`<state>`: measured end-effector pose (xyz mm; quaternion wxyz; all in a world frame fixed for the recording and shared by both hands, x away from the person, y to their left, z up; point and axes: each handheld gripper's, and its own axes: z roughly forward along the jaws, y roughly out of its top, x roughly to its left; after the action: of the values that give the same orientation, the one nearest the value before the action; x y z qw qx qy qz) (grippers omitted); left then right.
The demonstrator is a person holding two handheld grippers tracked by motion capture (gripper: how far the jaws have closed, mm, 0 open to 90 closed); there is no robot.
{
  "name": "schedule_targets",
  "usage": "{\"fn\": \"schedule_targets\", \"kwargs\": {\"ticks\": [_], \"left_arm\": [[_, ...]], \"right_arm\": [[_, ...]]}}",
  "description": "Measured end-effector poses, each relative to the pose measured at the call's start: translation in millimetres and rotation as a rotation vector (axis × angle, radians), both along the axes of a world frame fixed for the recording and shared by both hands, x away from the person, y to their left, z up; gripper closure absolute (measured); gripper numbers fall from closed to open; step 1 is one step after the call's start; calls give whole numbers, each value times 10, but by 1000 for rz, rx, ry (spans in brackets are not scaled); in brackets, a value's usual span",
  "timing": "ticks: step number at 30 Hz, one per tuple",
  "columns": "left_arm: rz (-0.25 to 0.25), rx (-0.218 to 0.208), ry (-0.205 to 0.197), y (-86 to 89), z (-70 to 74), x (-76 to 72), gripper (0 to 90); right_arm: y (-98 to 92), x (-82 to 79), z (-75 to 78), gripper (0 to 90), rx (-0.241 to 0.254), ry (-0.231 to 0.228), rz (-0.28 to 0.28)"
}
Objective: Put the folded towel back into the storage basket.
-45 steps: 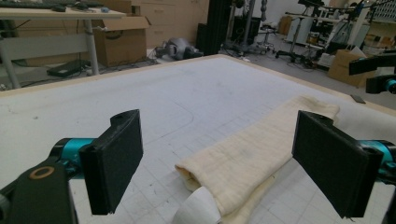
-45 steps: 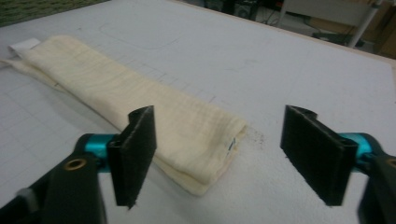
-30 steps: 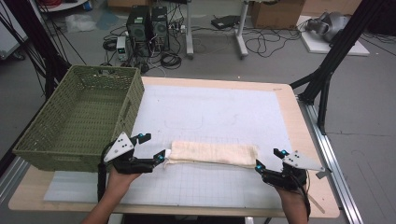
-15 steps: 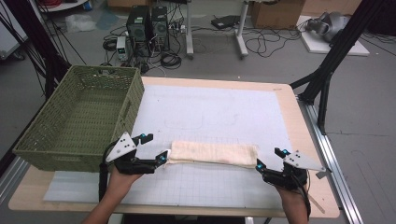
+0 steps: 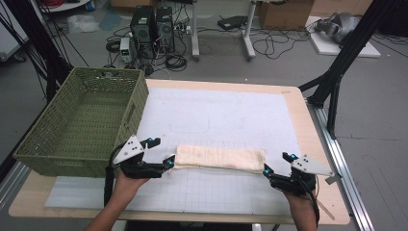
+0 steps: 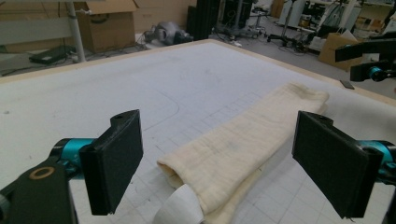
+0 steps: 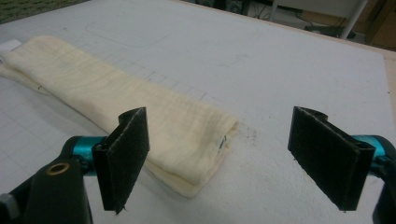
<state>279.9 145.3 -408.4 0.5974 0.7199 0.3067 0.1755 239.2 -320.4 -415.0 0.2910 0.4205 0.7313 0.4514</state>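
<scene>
A cream towel point(image 5: 219, 159), folded into a long strip, lies flat across the near part of the white grid mat point(image 5: 216, 113). My left gripper point(image 5: 162, 152) stands open at the towel's left end; in the left gripper view that end point(image 6: 233, 149), with a white label sticking out, lies between the wide-apart jaws of the gripper point(image 6: 219, 165). My right gripper point(image 5: 276, 162) is open at the towel's right end. In the right gripper view the folded corner point(image 7: 196, 135) lies just ahead of the gap in the gripper point(image 7: 224, 158). Neither gripper holds the cloth.
A green woven basket point(image 5: 137, 103) stands on the table's left side, close behind my left hand. The wooden table edge point(image 5: 320, 144) runs along the right. Computers, cables and boxes sit on the floor beyond the table.
</scene>
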Motion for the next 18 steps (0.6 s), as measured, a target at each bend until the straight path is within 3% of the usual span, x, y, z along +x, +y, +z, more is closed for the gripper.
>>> {"fn": "schedule_targets", "kwargs": {"ticks": [5,9,13,18], "left_arm": [[-8,13,10,-89,48,25,166],[-42,14,37,-158,125,99,166],[-74,42,55,-228,183,154,166],[-80,58,72,-297,203,204,166]], "right_arm": [[-4,7,5,195,7,4,4],[-4,7,7,195,5,3,8],[-8,3,13,195,8,4,5],[-16,-1,11,195,8,12,0]]}}
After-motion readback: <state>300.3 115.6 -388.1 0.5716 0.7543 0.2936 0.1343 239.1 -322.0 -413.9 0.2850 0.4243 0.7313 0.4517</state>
